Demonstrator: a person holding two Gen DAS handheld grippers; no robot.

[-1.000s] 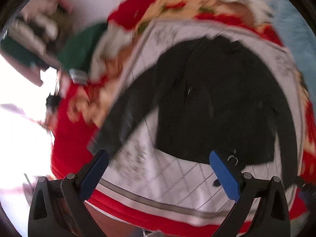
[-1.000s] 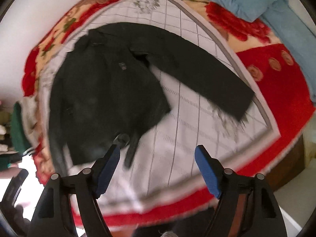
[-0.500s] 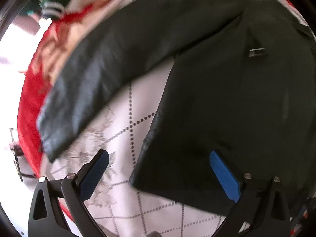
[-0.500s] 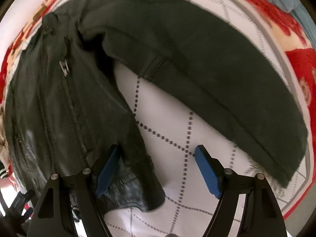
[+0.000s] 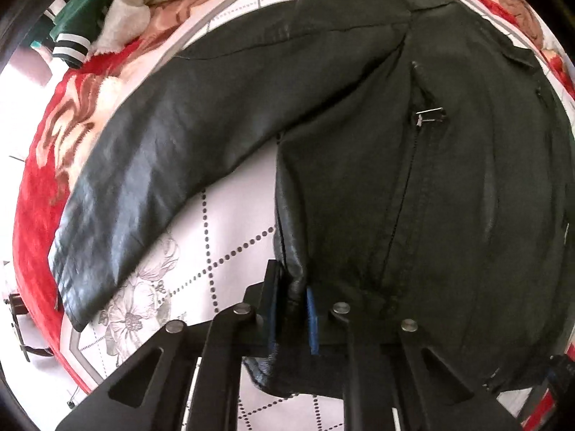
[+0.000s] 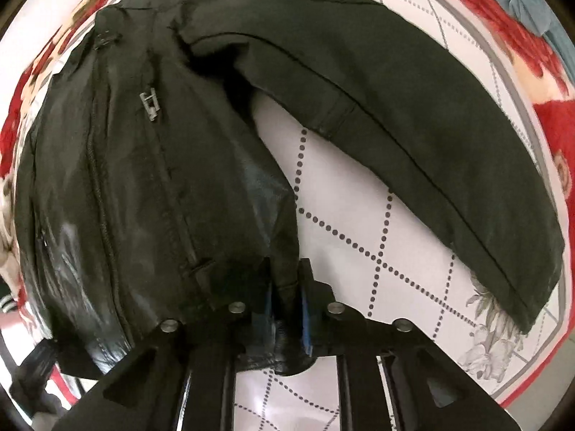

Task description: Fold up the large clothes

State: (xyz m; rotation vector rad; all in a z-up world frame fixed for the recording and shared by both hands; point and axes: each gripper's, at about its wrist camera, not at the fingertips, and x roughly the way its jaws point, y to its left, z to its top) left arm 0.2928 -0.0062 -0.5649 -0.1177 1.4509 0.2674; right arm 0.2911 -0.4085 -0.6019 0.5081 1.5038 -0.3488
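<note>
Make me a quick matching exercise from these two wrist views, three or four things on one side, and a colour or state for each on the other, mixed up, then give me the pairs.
Things:
1. black jacket
2. left hand-held gripper
3. quilted sheet
4. green garment

Descriptions:
A. white with dotted diamond lines
B. shut on the jacket's hem corner
C. bunched at the far edge, with a striped cuff
D. laid flat with sleeves spread out

Pairs: 1-D, 2-B, 3-A, 4-C
</note>
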